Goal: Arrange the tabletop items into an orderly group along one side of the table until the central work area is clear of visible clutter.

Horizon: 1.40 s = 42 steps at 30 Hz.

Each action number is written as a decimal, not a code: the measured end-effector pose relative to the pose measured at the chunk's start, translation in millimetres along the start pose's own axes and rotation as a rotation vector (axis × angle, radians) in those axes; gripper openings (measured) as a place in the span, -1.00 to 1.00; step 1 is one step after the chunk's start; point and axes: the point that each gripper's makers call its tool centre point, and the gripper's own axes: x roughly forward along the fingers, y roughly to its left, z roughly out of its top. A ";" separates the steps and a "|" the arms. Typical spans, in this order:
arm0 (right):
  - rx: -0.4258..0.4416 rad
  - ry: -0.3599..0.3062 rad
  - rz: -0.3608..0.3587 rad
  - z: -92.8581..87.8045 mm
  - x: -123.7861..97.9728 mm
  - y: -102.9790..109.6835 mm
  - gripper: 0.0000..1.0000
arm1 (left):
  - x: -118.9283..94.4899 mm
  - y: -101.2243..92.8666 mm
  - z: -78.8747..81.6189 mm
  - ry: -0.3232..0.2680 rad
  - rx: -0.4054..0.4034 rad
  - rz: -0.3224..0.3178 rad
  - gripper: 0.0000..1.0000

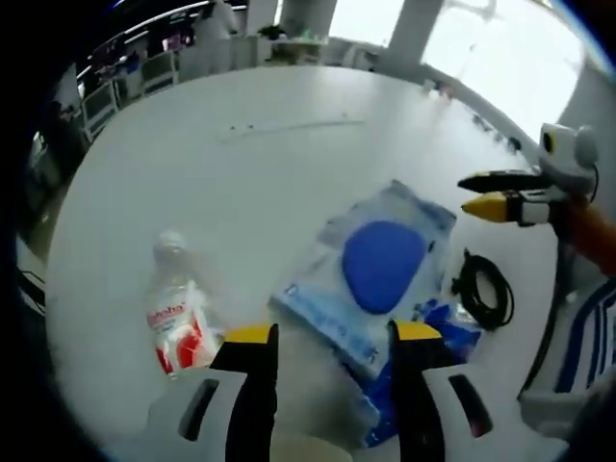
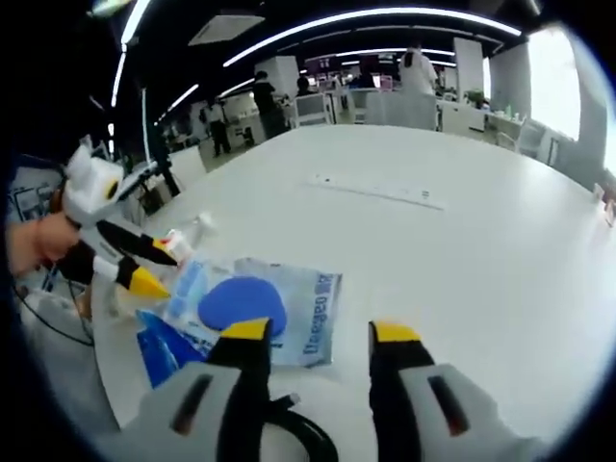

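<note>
Both my grippers hung open, empty: left gripper [image 1: 332,337], right gripper [image 2: 313,337]. Bottle [image 1: 178,322] at 9 o'clock of blue pouch [image 1: 380,269], black cable [image 1: 484,289] at 3. Items clustered near table [image 1: 241,173] edge; centre looked mostly clear, final tidying probably left.

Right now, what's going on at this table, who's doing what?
A person is holding a two-jaw gripper in each hand over a white table. The left gripper hovers open between a small water bottle lying on its side and a clear bag with a blue pad. The right gripper is open too, just short of the same bag. A coiled black cable lies beside the bag. Neither gripper holds anything.
</note>
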 end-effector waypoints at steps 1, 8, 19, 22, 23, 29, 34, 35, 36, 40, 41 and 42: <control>0.004 0.006 -0.001 -1.4 1.0 -0.8 -0.24 | 1.0 -0.8 -0.2 0.004 -0.002 -0.002 -0.17; 0.034 0.036 -0.008 -8.4 6.8 -5.2 -0.30 | 7.1 -0.6 -7.1 0.037 -0.040 -0.002 -0.28; 0.080 0.076 0.005 -19.5 16.4 -4.7 -0.40 | 16.4 -1.6 -11.9 0.061 -0.070 -0.014 -0.32; 0.090 0.076 0.008 -21.3 17.7 -4.0 -0.46 | 18.8 -2.2 -15.5 0.076 -0.078 -0.017 -0.37; 0.098 0.088 0.012 -23.8 18.3 -3.4 -0.49 | 18.7 -2.8 -15.1 0.073 -0.077 -0.018 -0.39; 0.109 0.103 0.006 -29.6 22.2 -4.4 -0.61 | 24.2 -5.0 -16.8 0.080 -0.084 -0.028 -0.51; 0.112 0.115 0.008 -33.0 22.4 -4.3 -0.87 | 25.7 -7.0 -17.3 0.084 -0.092 -0.034 -0.59; 0.116 0.114 0.008 -32.9 22.4 -4.2 -0.88 | 25.7 -6.6 -17.2 0.085 -0.090 -0.033 -0.62; 0.118 0.111 0.006 -32.3 22.6 -4.5 -0.89 | 25.7 -6.4 -16.9 0.083 -0.089 -0.033 -0.65; 0.125 0.116 0.002 -32.7 23.7 -5.2 -0.94 | 25.8 -6.0 -17.7 0.084 -0.092 -0.036 -0.72; 0.125 0.120 0.001 -33.3 23.7 -5.2 -0.95 | 25.6 -5.7 -18.6 0.089 -0.088 -0.037 -0.73; 0.125 0.125 0.005 -34.2 23.5 -4.2 -0.96 | 25.6 -6.3 -18.0 0.085 -0.090 -0.041 -0.75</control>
